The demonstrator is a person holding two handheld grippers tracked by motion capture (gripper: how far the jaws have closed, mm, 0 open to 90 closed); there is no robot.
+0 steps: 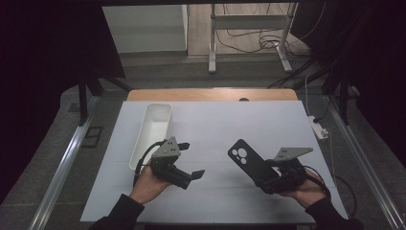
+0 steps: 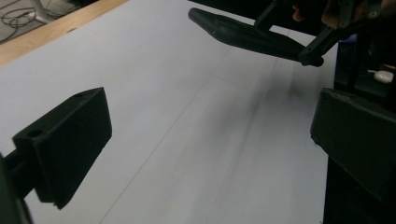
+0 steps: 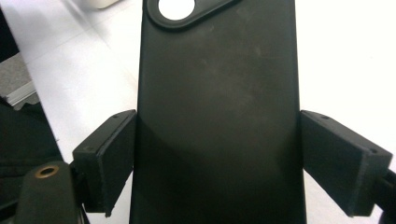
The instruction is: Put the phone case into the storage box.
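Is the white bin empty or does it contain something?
Empty: in the high view the bin shows just its bare white inside.

Dim room — grey floor (image 1: 158,67), cables (image 1: 249,40)

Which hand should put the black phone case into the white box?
Probably the right gripper: its jaws already clamp the phone case. The left gripper is open and empty, though nearer the white box.

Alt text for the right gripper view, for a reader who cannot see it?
A black phone case, its camera cutout at the top, stands clamped by its long edges between the two black jaws of the right hand-held gripper, above a white table.
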